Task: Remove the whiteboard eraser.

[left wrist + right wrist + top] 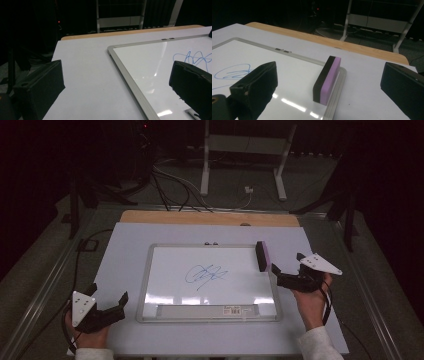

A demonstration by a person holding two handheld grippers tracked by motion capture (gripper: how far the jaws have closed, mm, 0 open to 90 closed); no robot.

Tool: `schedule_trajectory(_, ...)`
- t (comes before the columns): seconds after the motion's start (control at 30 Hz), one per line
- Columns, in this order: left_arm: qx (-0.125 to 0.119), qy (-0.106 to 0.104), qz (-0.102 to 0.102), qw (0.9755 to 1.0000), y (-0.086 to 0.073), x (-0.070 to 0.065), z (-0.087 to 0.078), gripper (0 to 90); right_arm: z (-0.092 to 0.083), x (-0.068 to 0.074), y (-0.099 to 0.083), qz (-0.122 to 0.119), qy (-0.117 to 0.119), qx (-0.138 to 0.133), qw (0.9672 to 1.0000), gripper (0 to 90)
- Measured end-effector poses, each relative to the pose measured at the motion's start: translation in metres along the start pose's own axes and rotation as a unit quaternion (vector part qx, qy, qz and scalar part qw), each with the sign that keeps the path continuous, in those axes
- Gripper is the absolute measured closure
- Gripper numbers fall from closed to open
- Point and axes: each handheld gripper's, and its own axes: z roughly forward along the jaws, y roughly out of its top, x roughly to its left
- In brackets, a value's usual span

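Right gripper view looks along 2 black jaws spread wide with nothing between them, and the eraser (327,79) stands on its long edge just ahead of the gap, black felt toward the whiteboard (294,72), purple back toward the bare table (367,82). It sits at the board's right frame, partly over the rail. From the high view, the right gripper (274,268) hovers just beside the eraser's near end, apart from it. Blue scribble (206,275) lies mid-board, well to the eraser's left. The left gripper (123,298) rests off the board's lower-left corner, jaws open and empty too. I judge this the approach to grasp the eraser: next, the jaws should slide forward to straddle its 2 faces, then close squarely so it doesn't tip off the frame.
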Motion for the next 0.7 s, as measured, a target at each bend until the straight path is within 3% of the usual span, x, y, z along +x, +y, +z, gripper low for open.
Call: schedule_trajectory(0.7,0.001,0.0,0.0,1.0,0.0,0.0,0.001,0.5,0.038,-0.008,0.012,-0.001,-0.004,0.04,0.9992,1.0)
